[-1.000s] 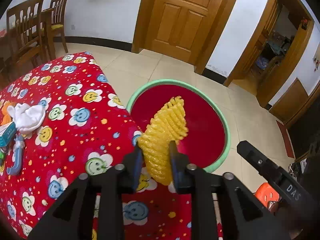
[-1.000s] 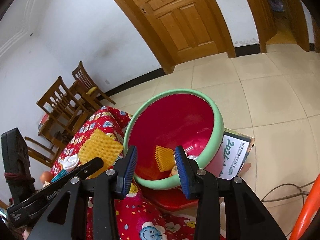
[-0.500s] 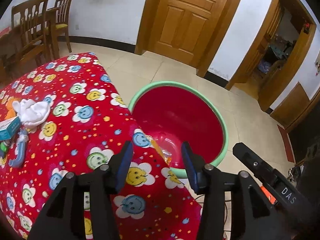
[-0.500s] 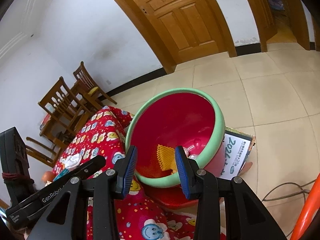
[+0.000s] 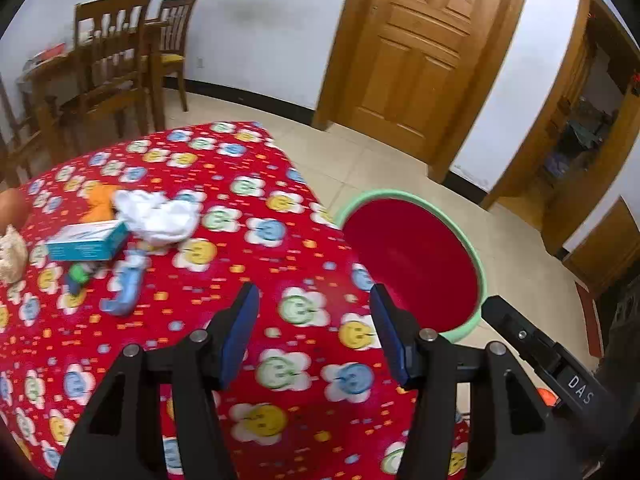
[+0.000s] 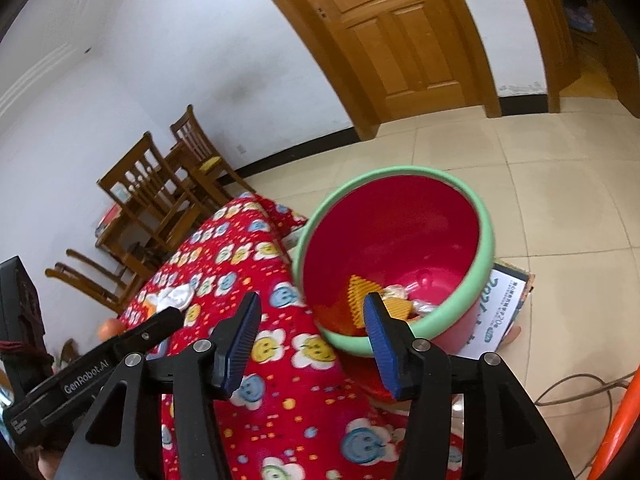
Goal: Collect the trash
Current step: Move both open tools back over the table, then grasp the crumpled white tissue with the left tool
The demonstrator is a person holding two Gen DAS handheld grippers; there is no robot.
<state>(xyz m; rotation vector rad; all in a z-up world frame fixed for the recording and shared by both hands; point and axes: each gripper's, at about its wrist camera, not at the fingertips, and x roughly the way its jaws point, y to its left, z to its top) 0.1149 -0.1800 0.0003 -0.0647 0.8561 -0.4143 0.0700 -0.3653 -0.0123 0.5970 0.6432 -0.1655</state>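
A red bin with a green rim stands on the floor by the corner of the table with the red smiley cloth. The yellow foam net lies inside the bin among other trash. On the cloth lie a crumpled white tissue, a teal box, an orange scrap and a blue wrapper. My left gripper hovers over the cloth, its jaws opening with nothing between them. My right gripper is above the table corner beside the bin, jaws opening, empty too.
Wooden chairs and a small table stand by the far wall. A wooden door is shut behind the bin. A calendar card and a cable lie on the tiled floor. An orange fruit sits at the cloth's left edge.
The left gripper let the yellow foam net drop into the bin, opened wide, and swung left over the table. The right gripper opened and shifted slightly.
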